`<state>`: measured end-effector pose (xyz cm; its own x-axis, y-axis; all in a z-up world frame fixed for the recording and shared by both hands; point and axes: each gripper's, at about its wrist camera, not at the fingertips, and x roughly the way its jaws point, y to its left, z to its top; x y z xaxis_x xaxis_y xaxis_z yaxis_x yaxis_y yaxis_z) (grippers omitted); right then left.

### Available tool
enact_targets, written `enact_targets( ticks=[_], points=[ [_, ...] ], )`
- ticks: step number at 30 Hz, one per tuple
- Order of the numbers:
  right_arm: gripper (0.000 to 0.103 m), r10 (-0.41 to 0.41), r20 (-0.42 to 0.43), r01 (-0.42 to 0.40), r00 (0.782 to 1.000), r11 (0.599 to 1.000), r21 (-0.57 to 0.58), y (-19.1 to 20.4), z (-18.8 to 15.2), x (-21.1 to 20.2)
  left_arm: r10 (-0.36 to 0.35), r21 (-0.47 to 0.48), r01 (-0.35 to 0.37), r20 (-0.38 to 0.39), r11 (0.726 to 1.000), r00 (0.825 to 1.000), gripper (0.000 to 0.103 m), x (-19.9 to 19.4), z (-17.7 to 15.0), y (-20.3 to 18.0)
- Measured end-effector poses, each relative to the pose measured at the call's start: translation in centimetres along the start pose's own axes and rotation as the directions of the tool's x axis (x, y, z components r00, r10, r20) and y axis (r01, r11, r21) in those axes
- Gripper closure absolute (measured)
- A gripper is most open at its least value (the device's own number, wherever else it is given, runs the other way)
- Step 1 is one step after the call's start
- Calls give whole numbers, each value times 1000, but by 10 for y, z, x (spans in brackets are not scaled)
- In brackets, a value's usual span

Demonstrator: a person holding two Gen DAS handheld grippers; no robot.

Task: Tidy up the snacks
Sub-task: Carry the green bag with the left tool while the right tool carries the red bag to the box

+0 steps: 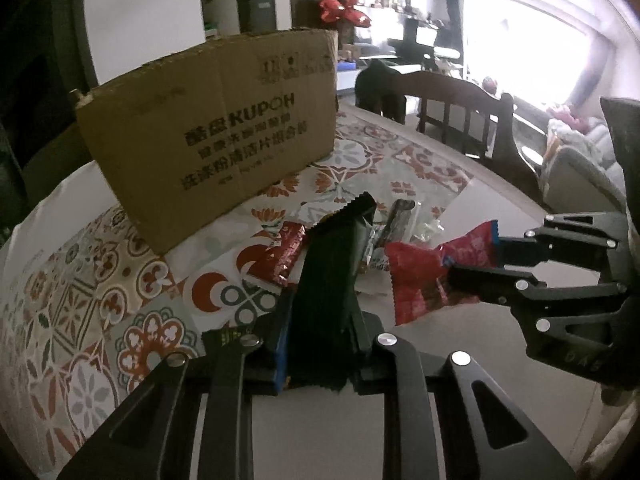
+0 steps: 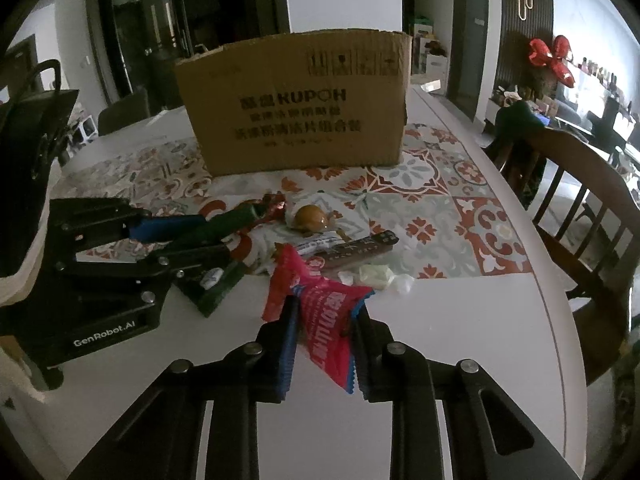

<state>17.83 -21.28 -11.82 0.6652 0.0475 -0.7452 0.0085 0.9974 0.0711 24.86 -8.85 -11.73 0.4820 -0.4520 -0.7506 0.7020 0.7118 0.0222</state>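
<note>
My left gripper (image 1: 324, 320) is shut on a long dark green snack packet (image 1: 336, 248) that points away from me, lifted over the pile. In the right wrist view the left gripper (image 2: 188, 240) comes in from the left with the green packet (image 2: 228, 222). My right gripper (image 2: 324, 332) is shut on a red and pink snack packet (image 2: 320, 304); in the left wrist view the right gripper (image 1: 476, 262) pinches the end of the red packet (image 1: 416, 276). A brown cardboard box (image 1: 208, 132) (image 2: 296, 104) stands open-topped behind the pile.
Loose snacks lie on the patterned tablecloth (image 2: 440, 200): a small red packet (image 1: 284, 252), a dark bar (image 2: 360, 246), a round brown snack (image 2: 310, 216) and a pale green candy (image 2: 374, 276). A wooden chair (image 2: 580, 200) stands at the table's right edge.
</note>
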Motion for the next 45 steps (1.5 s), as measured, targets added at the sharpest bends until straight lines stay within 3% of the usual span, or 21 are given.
enact_targets(
  ticks=[11, 26, 45],
  points=[
    [91, 37, 49, -36, 998, 999, -11, 5, 4, -22, 5, -104, 2, 61, 995, 998, 81, -27, 0, -6],
    [91, 57, 154, -57, 986, 998, -6, 6, 23, -55, 54, -183, -31, 123, 983, 991, 81, -59, 19, -3],
    [92, 66, 364, -66, 929, 998, -12, -1, 98, -83, 151, -214, -94, 263, 972, 953, 81, -88, 88, 32]
  ],
)
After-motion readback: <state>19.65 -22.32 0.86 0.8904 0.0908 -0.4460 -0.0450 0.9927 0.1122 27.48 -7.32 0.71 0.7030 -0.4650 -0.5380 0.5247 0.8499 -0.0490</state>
